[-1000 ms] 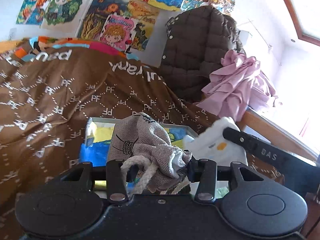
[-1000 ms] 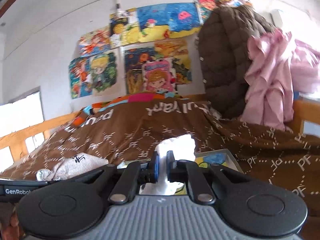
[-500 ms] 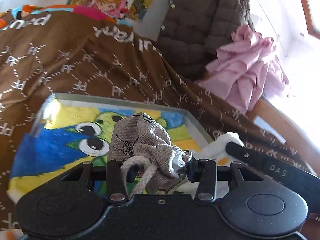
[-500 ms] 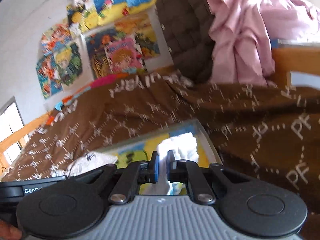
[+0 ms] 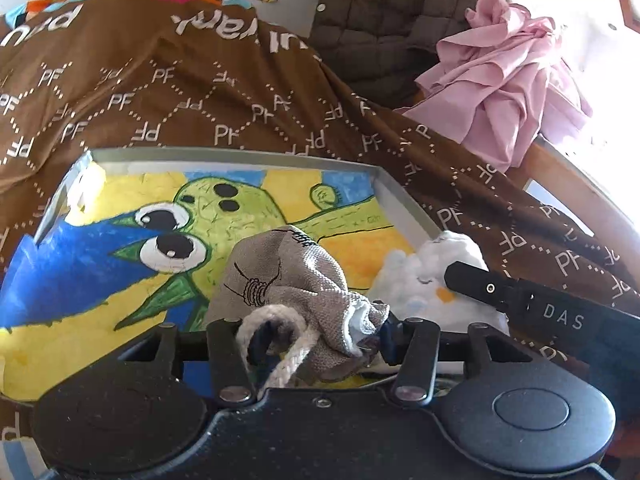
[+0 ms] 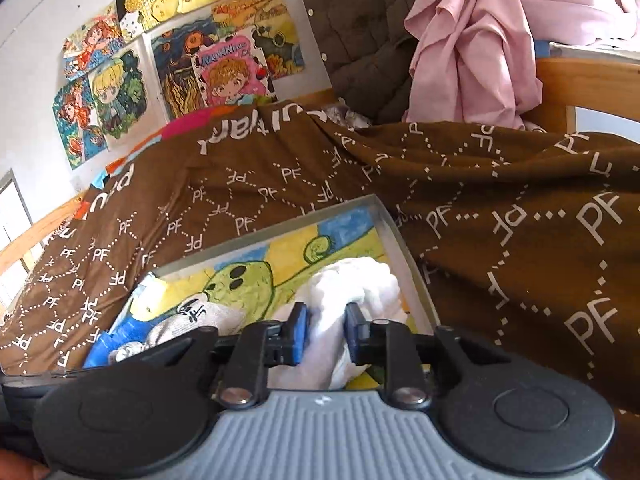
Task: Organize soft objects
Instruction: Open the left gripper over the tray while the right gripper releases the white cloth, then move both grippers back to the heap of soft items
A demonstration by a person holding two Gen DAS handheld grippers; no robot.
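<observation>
On the bed, a shallow grey-rimmed tray lined with a painted cartoon of a green, big-eyed creature sits on the brown blanket printed with white "PF" diamonds, evidently as the collecting spot for the soft things.

Starting at the left, the left gripper holds a small grey woven drawstring pouch with a white cord by its gathered neck, jaws closed down on the bunched fabric. Pinching the neck lets the body of the pouch hang forward over the tray's painted floor, at about 6 o'clock of the picture, so I judge it is about to be set down there. The pouch carries a black line drawing and small black characters too small to read.

Further right, the right gripper has its blue-padded jaws narrowly parted around a white fluffy plush toy lying inside the tray against its 3 o'clock wall; whether the pads touch it I cannot tell.

Writing: the black arm of the other gripper, seen from the left wrist, reads "DAS". Upside-down white lettering on the blanket reads roughly "ulyank". A pink comic poster of a fair-haired child at 12 o'clock has an illegible title.
</observation>
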